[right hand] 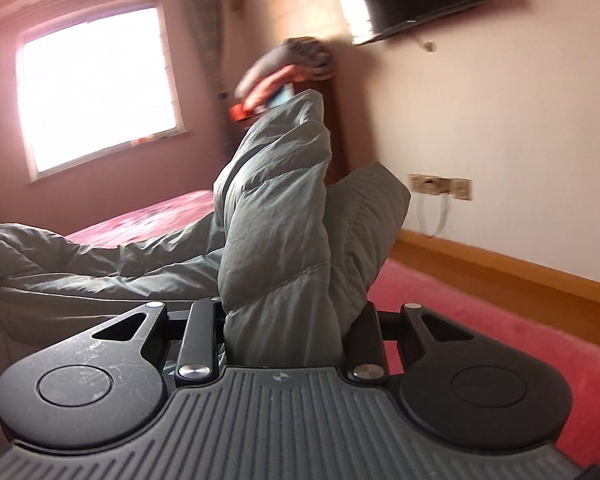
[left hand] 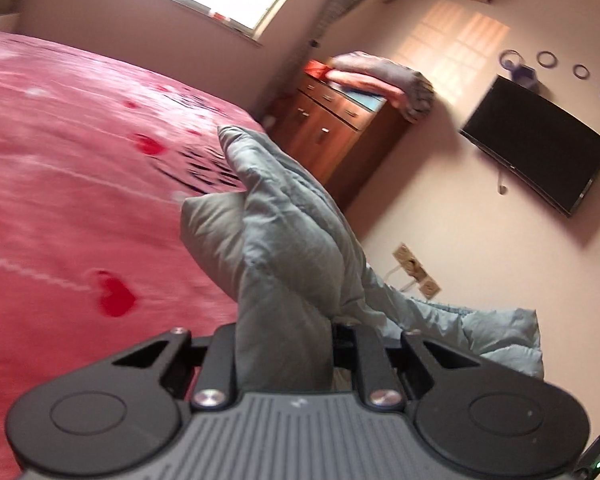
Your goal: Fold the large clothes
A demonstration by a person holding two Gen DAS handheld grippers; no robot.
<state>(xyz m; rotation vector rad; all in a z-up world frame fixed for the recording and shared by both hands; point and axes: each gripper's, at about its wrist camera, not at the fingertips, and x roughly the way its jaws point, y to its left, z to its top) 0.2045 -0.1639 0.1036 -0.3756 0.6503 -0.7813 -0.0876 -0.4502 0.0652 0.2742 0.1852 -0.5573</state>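
Observation:
A grey-green quilted padded jacket [left hand: 284,232] is held up over a red bed. My left gripper [left hand: 286,344] is shut on a thick bunch of its fabric, which sticks up between the jaws and hides the fingertips. My right gripper [right hand: 288,320] is shut on another bunch of the same jacket [right hand: 284,216]. The rest of the jacket trails to the left across the bed in the right wrist view [right hand: 80,264] and hangs to the lower right in the left wrist view [left hand: 492,332].
The bed has a red cover with heart prints [left hand: 80,184]. A wooden dresser [left hand: 332,132] with piled clothes stands by the wall. A black TV [left hand: 540,148] hangs on the wall, with sockets [right hand: 440,186] below. A bright window [right hand: 96,92] is behind the bed.

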